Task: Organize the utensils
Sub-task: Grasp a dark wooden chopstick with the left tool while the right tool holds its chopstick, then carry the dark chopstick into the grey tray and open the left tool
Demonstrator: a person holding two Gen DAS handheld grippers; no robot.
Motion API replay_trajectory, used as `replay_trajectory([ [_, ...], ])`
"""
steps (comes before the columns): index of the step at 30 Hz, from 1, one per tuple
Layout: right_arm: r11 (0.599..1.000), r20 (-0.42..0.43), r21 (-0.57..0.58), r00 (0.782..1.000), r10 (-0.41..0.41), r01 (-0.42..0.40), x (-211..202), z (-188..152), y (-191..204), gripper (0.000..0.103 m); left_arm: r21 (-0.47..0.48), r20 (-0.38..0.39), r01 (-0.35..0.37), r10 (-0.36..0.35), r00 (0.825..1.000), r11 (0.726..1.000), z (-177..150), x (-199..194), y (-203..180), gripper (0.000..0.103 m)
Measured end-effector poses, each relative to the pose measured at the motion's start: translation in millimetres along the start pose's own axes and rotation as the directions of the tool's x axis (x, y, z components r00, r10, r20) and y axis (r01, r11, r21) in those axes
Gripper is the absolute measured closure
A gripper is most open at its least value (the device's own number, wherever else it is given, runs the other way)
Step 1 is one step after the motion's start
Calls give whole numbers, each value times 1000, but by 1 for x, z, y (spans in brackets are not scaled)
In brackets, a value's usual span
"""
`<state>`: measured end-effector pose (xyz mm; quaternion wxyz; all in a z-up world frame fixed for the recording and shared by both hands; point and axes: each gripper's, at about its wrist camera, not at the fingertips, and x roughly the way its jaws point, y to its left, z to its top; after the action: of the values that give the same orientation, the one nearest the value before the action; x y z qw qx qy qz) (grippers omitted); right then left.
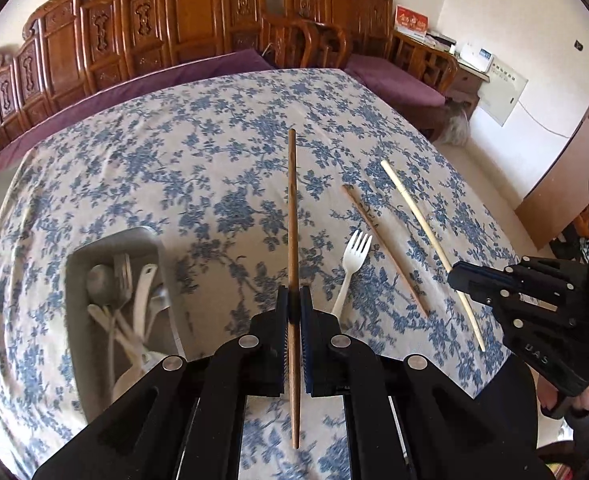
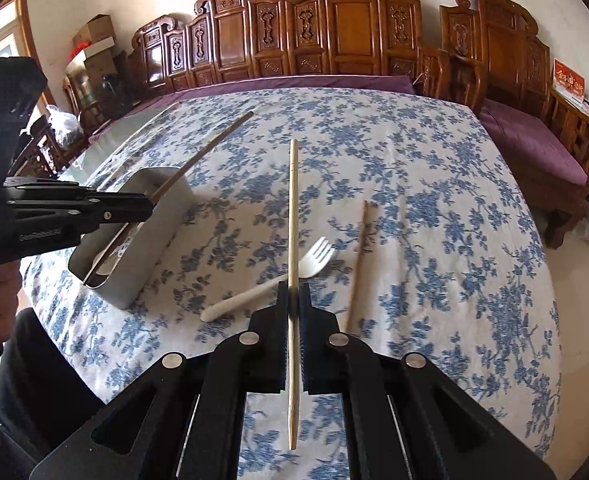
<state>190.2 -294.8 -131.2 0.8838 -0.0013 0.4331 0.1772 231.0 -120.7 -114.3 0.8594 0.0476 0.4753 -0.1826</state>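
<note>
Floral tablecloth (image 1: 174, 140) | left tool (image 1: 293, 304) clamps dark chopstick (image 1: 292, 200) | right tool (image 2: 293, 300) clamps pale chopstick (image 2: 293, 208)

A dark brown chopstick (image 1: 292, 216) and a pale bamboo chopstick (image 2: 293, 240) are held lifted. A white plastic fork (image 2: 270, 282) and a third, brown chopstick (image 2: 356, 264) lie right of the grey utensil box (image 2: 150, 248), which holds spoons (image 1: 106, 284).

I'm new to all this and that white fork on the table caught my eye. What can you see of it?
The white fork looks like plastic: four tines and a slim handle with a rounded end. It lies flat on the flowered tablecloth, untouched by either gripper, between the metal utensil box and a loose brown chopstick.
</note>
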Motion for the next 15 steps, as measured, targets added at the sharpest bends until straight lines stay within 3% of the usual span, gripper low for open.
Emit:
replay_trajectory([
  [15,999,-29,-47,999,17,-18,16,12,46,97,-46,-2,-31,31,1000,998,-24,-13,68,98],
])
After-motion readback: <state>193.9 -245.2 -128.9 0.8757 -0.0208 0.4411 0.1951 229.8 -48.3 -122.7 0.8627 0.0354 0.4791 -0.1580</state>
